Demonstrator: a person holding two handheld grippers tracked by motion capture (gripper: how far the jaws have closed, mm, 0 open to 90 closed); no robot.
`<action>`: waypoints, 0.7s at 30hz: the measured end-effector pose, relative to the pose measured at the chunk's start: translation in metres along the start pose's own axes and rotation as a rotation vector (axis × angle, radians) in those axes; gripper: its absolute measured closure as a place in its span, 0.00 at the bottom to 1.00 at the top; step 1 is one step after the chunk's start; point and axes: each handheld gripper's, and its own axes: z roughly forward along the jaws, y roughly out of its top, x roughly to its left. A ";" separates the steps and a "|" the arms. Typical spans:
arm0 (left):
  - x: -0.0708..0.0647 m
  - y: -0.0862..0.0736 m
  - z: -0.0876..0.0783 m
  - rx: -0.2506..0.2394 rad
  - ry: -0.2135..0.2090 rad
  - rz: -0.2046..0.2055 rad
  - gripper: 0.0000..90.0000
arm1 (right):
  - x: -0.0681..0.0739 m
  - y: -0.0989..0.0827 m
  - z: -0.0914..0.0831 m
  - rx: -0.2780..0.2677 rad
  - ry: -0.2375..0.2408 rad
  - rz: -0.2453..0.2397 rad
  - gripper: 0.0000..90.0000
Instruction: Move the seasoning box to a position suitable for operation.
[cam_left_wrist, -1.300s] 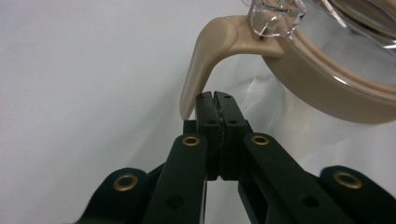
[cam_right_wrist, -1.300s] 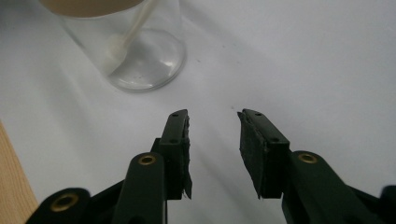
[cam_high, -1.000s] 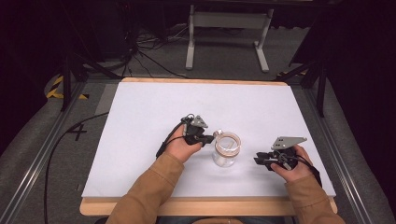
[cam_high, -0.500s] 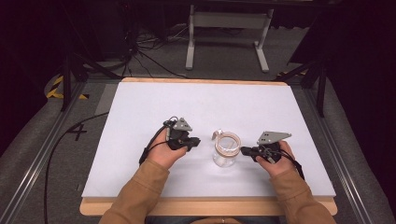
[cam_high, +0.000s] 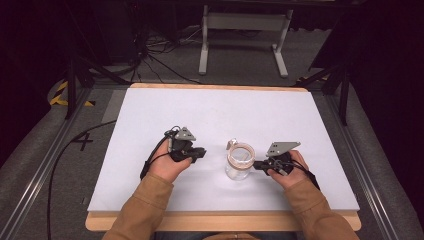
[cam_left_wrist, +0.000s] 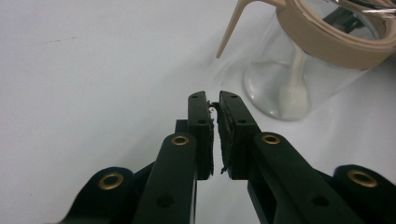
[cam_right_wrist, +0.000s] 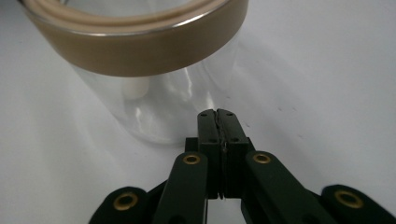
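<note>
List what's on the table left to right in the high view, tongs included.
Black cable → left tongs → clear glass jar with tan rim band → right tongs, tips shut, right beside the jar wall → person's right hand.

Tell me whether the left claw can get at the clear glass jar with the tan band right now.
Probably yes. The left claw sits apart from the clear glass jar with the tan band, with bare white table between them. The right claw is shut at the jar's far side, out of the way.
</note>
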 end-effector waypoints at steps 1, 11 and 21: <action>0.001 0.000 0.000 0.000 -0.003 0.003 0.93 | 0.002 0.001 0.001 0.002 0.005 -0.010 1.00; 0.001 0.000 0.002 0.002 -0.008 -0.007 0.91 | 0.022 0.008 0.010 0.015 0.054 -0.061 1.00; 0.004 0.003 -0.005 -0.016 -0.019 -0.004 0.89 | 0.025 0.008 0.011 0.011 0.074 -0.064 1.00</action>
